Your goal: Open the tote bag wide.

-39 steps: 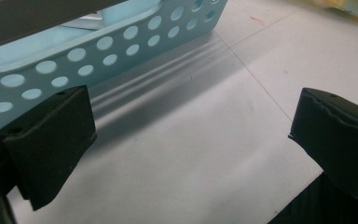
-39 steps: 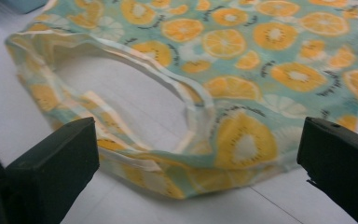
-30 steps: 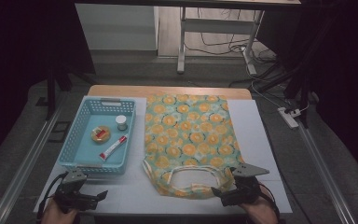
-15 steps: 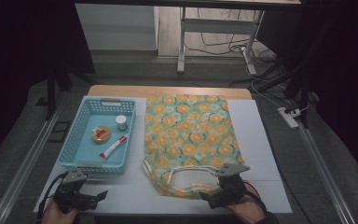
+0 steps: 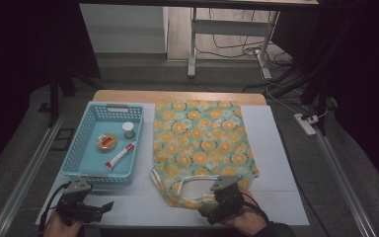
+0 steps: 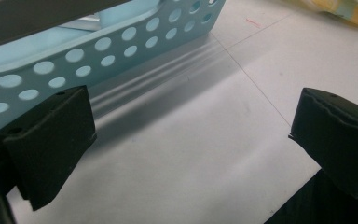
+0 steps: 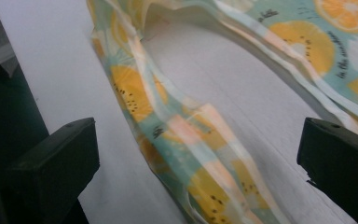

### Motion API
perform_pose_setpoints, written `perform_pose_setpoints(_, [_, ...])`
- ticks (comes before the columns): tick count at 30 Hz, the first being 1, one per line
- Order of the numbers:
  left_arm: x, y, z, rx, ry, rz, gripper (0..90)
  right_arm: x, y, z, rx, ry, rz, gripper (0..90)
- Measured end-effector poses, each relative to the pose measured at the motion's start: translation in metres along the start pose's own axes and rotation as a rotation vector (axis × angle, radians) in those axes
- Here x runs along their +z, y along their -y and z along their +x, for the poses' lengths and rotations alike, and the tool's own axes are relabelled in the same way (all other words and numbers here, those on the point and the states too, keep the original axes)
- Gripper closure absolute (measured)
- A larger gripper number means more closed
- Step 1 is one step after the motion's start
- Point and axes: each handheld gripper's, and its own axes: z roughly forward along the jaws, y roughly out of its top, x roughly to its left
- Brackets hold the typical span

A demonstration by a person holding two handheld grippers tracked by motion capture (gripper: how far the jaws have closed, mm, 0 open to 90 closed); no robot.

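A fabric tote bag printed with orange slices lies flat on the white mat, its handle loop at the near end. My right gripper hovers open right over that handle; in the right gripper view the handle strap runs between the spread jaws. My left gripper rests open near the front left, just before the light blue basket. The perforated basket wall stands close ahead of the left jaws, with bare mat between them.
The basket holds a small white-capped jar, a round orange item and a red and white tube. The white mat covers a wooden table. A power strip and cables lie on the floor to the right.
My right gripper has moved left and in over the bag's handle loop. The left gripper has stayed where it was.
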Motion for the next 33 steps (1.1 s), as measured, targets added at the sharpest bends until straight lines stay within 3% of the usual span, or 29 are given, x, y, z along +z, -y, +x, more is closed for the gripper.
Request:
perform_pose_setpoints(6, [0.000, 0.000, 0.000, 0.001, 0.002, 0.000, 0.0, 0.002, -0.001, 0.003, -0.045, -0.048, 0.019, 25.6])
perform_pose_setpoints(8, [0.000, 0.000, 0.000, 0.002, 0.002, 0.003, 0.0, 0.000, -0.002, 0.003, -0.046, -0.051, 0.016, 37.3])
perform_pose_setpoints(9, [0.000, 0.000, 0.000, 0.002, 0.002, 0.003, 0.0, 0.000, -0.002, 0.003, -0.046, -0.051, 0.016, 37.3])
perform_pose_setpoints(10, [0.000, 0.000, 0.000, 0.002, 0.002, 0.003, 0.0, -0.001, -0.002, 0.001, -0.046, -0.061, 0.024, 46.4])
perform_pose_setpoints(12, [0.000, 0.000, 0.000, 0.002, 0.002, 0.003, 0.0, -0.001, -0.002, 0.000, -0.061, -0.070, 0.050, 56.3])
perform_pose_setpoints(15, [0.000, 0.000, 0.000, 0.002, 0.002, 0.004, 0.0, -0.002, -0.002, 0.000, -0.069, -0.075, 0.055, 69.0])
perform_pose_setpoints(16, [0.000, 0.000, 0.000, 0.003, 0.002, 0.004, 0.0, -0.002, -0.002, 0.000, -0.069, -0.075, 0.055, 69.0])
perform_pose_setpoints(17, [0.000, 0.000, 0.000, 0.003, 0.002, 0.004, 0.0, -0.006, -0.004, 0.000, -0.079, -0.068, 0.043, 75.6])
perform_pose_setpoints(21, [0.000, 0.000, 0.000, 0.002, 0.002, 0.005, 0.1, -0.013, -0.006, -0.003, -0.070, -0.065, 0.008, 83.0])
perform_pose_setpoints(27, [0.001, 0.000, 0.000, 0.001, 0.000, 0.006, 0.0, -0.019, -0.013, -0.008, -0.056, -0.080, -0.011, 87.2])
perform_pose_setpoints(33, [0.001, 0.000, 0.000, 0.001, 0.000, 0.006, 0.1, -0.026, -0.025, -0.024, -0.025, -0.115, -0.057, 88.4])
